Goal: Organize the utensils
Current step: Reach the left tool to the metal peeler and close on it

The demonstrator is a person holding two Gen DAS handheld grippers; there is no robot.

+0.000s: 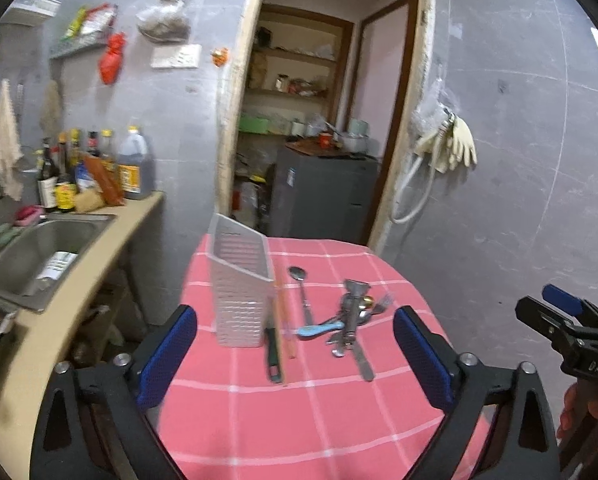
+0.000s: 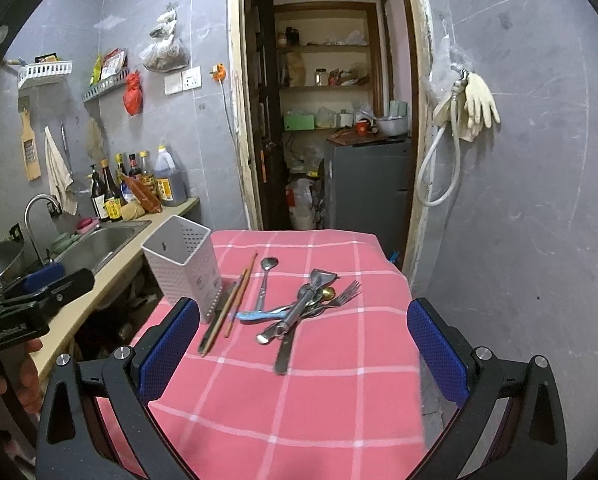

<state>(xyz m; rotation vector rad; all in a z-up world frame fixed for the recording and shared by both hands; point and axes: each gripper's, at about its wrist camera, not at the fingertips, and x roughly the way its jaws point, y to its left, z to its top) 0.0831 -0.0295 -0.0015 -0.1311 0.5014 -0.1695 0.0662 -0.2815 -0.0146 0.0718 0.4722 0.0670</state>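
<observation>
Left gripper (image 1: pixel 295 356): jaws wide apart, nothing between them. Right gripper (image 2: pixel 303 348): likewise spread, empty. Both hover above the pink checked tablecloth (image 2: pixel 299 408). Ahead, a heap of utensils (image 2: pixel 303 308) lies mid-table. White perforated holder (image 2: pixel 183 264) stands upright at the left, chopsticks (image 2: pixel 235 300) just beside it.

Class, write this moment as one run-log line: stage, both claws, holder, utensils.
stage: approach | left claw: open, empty | right claw: open, empty | holder: upright, nothing seen inside | utensils: loose on cloth
</observation>
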